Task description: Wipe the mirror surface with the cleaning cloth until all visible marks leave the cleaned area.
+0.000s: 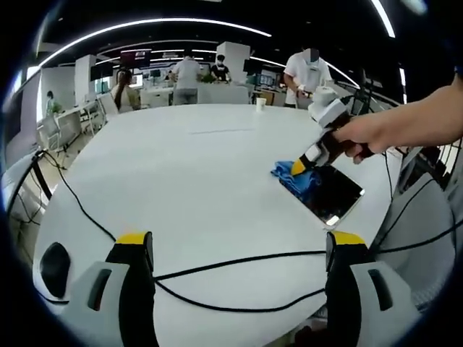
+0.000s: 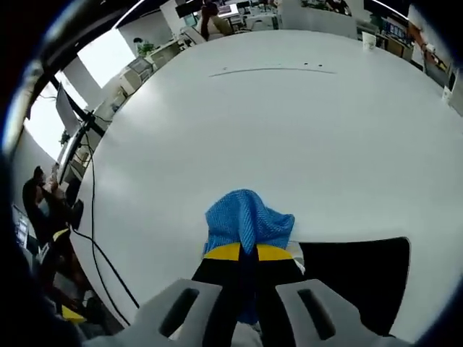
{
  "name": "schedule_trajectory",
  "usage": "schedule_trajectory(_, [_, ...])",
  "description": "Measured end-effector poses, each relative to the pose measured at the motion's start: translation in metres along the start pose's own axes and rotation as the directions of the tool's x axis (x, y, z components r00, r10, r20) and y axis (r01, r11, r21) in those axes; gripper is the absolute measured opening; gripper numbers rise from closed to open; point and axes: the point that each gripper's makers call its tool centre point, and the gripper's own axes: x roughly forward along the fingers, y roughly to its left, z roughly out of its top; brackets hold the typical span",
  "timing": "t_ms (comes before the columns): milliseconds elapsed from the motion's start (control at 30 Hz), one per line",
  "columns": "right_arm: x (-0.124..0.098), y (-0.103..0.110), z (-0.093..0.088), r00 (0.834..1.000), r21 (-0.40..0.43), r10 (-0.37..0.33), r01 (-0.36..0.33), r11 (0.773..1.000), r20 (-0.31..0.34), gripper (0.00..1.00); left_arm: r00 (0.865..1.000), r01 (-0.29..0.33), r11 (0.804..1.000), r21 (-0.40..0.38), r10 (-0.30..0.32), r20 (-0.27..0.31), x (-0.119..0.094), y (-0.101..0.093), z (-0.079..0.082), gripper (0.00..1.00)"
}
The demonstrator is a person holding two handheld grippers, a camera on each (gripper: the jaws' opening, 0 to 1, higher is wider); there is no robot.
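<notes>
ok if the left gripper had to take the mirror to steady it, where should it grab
Probably the near long edge of the mirror, pinched thin-wise from the left gripper's side. It lies flat on the table, so only its edges offer a hold, and the far corner is taken by the blue cloth under the right gripper.

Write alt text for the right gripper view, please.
The right tongs, shut on a blue cleaning cloth, press it at the edge of a dark mirror lying on a large white table. Black cables trail off the table's left side.
</notes>
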Motion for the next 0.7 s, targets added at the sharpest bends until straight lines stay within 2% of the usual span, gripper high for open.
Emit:
schedule_trajectory(167, [0.0008, 0.0091, 0.0004, 1.0, -0.014, -0.004, 0.004, 1.0, 0.005, 0.0, 1.0, 0.0, 1.0, -0.006, 0.0, 0.006, 0.0027, 0.0006, 0.0026, 0.98])
schedule_trajectory(367, [0.0005, 0.0058, 0.0003, 1.0, -0.021, 0.002, -0.002, 1.0, 0.005, 0.0, 1.0, -0.007, 1.0, -0.01, 0.007, -0.004, 0.0035, 0.0028, -0.0019, 0.98])
schedule_trajectory(433, [0.0008, 0.0055, 0.0007, 1.0, 0.001, 0.002, -0.002, 1.0, 0.014, 0.0, 1.0, -0.009, 1.0, -0.012, 0.009, -0.008, 0.0033, 0.0033, -0.0025, 0.98])
schedule_trajectory(633, [0.0026, 0.0053, 0.0019, 1.0, -0.04, -0.006, 0.006, 0.999, 0.01, 0.0, 1.0, -0.017, 1.0, -0.016, 0.017, -0.008, 0.0033, 0.0046, -0.0012, 0.98])
schedule_trajectory(700, [0.0023, 0.0044, 0.0015, 1.0, -0.021, 0.003, -0.003, 1.0, 0.015, 0.0, 1.0, -0.004, 0.999, -0.047, 0.005, 0.024, 0.0036, 0.0014, 0.0052, 0.99])
